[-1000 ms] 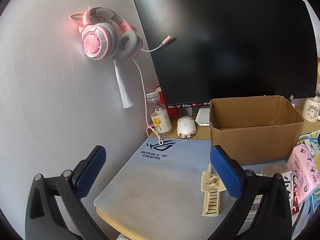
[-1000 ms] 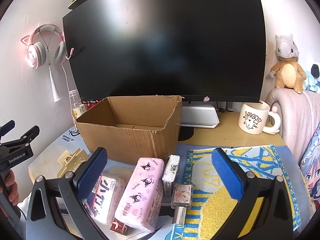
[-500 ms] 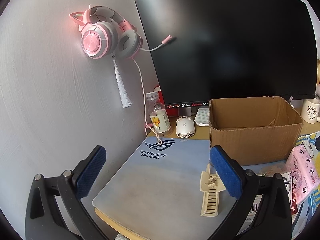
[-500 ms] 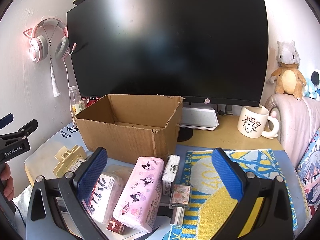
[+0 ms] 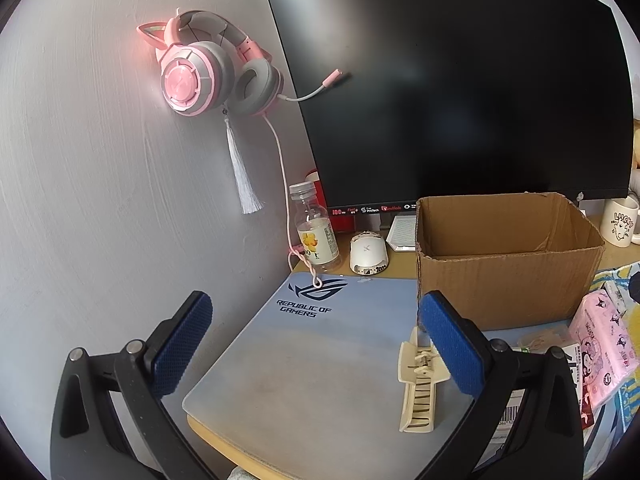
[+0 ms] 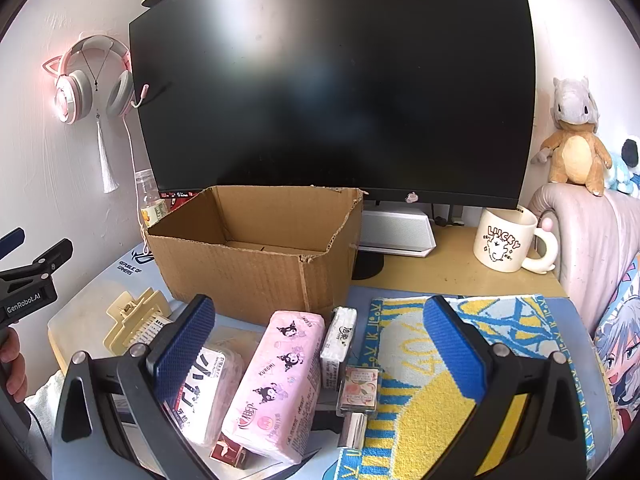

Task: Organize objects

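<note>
An open, empty cardboard box (image 6: 260, 256) stands mid-desk before the monitor; it also shows in the left wrist view (image 5: 504, 256). In front of it lie a pink Kuromi tissue pack (image 6: 276, 380), a white tissue pack with black print (image 6: 204, 396), a small white packet (image 6: 338, 340), a small peach-print box (image 6: 358, 390) and a cream hair claw clip (image 6: 134, 318). My right gripper (image 6: 318, 344) is open above the pink pack. My left gripper (image 5: 316, 344) is open and empty over the blue mouse mat (image 5: 304, 360), with the clip (image 5: 418, 384) by its right finger.
A black monitor (image 6: 332, 80) fills the back. A white mug (image 6: 506, 240) stands right, a bottle (image 5: 316, 232) and white mouse (image 5: 368, 252) back left. Pink headphones (image 5: 200, 72) hang on the wall. A yellow-blue towel (image 6: 436, 380) lies at right. Plush toys (image 6: 574, 136) sit on the headboard.
Both grippers have drifted slightly; the right view has shifted a little right and down. Nothing was gripped or moved.
</note>
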The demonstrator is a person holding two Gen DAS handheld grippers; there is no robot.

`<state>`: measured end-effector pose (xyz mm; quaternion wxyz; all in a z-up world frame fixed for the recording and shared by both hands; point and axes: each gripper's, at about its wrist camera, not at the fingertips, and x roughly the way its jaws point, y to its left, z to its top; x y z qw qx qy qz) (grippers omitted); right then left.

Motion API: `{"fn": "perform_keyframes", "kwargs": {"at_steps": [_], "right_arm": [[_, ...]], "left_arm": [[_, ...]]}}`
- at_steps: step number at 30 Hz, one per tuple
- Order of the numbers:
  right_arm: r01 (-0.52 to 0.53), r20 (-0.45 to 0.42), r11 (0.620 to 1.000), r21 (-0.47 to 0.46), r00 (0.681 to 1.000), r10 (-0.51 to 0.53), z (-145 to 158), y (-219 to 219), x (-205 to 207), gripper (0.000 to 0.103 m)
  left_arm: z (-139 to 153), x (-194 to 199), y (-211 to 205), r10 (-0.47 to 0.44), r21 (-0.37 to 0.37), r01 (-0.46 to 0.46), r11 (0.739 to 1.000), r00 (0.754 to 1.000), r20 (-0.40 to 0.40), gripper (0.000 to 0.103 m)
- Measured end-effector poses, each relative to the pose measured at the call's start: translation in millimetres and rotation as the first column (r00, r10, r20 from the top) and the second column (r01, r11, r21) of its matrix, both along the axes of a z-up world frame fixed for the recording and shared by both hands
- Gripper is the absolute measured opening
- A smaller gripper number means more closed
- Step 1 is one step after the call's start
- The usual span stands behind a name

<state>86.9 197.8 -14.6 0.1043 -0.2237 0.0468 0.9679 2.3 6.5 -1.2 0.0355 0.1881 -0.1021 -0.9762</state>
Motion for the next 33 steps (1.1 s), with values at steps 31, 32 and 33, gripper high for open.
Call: {"fn": "perform_keyframes", "kwargs": {"at_steps": [31, 32, 33], "right_arm": [[0.047, 0.138, 0.99, -0.131, 0.99, -0.029, -28, 33, -23, 0.098], [0.053, 0.146, 0.99, -0.128, 0.989, -0.034, -29, 34, -24, 0.097], [0.058, 0.15, 0.99, -0.125, 0.988, -0.039, -30, 34, -25, 0.093]], "left_arm": [[-44, -47, 14, -0.16, 0.167, 0.112, 0.98, 0.937, 0.312, 0.103], [-45, -48, 15, -0.161, 0.168, 0.112, 0.979, 0.934, 0.318, 0.103], [-47, -49, 16, -0.161, 0.168, 0.111, 0.98, 0.932, 0.326, 0.103]]}}
